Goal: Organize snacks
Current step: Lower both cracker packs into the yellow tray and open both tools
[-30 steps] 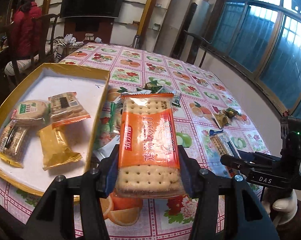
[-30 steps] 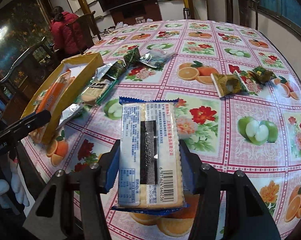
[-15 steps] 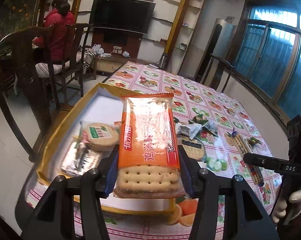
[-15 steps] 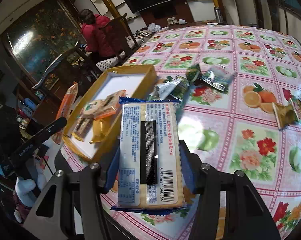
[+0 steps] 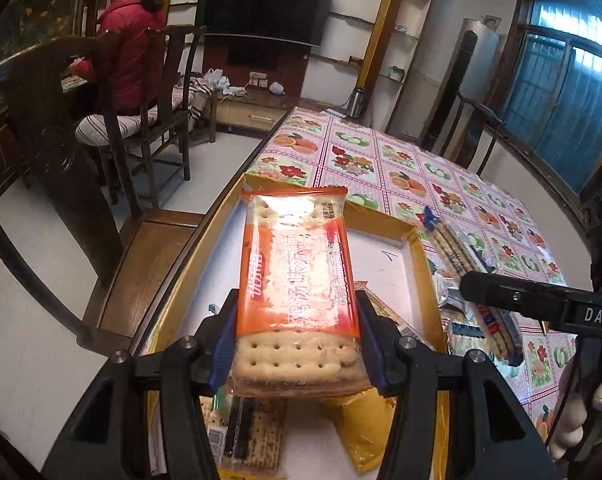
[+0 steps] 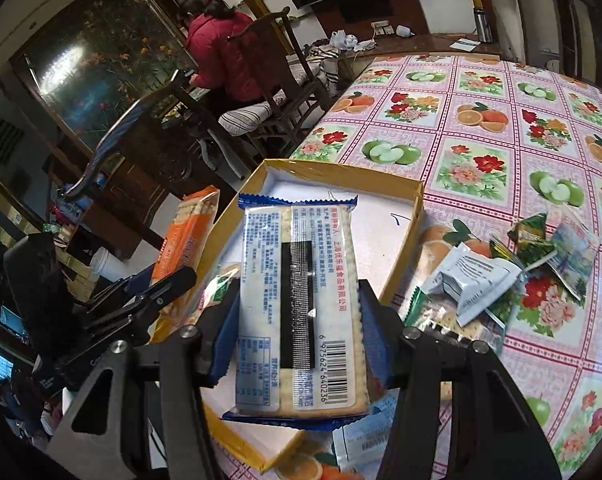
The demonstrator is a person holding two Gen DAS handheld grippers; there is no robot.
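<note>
Two packs aloft, both above the box [image 6: 401,190]. Nearest, orange pack [image 5: 297,276] clamped by its lower sides in left gripper [image 5: 297,344], over box's near end. Beneath it in box, yellow pouch [image 5: 361,428] and barcoded packet [image 5: 245,436]. Alongside, blue pack [image 6: 299,308] pinched the same way in right gripper [image 6: 299,344], over box's middle. Right of box, loose wrappers [image 6: 481,280] on floral cloth [image 6: 481,152]. Beyond box, chair and seated person in red. Likely step: carrying both to box. Next: lower onto bare white floor at box's far end, then let go, clear of snacks already inside.
</note>
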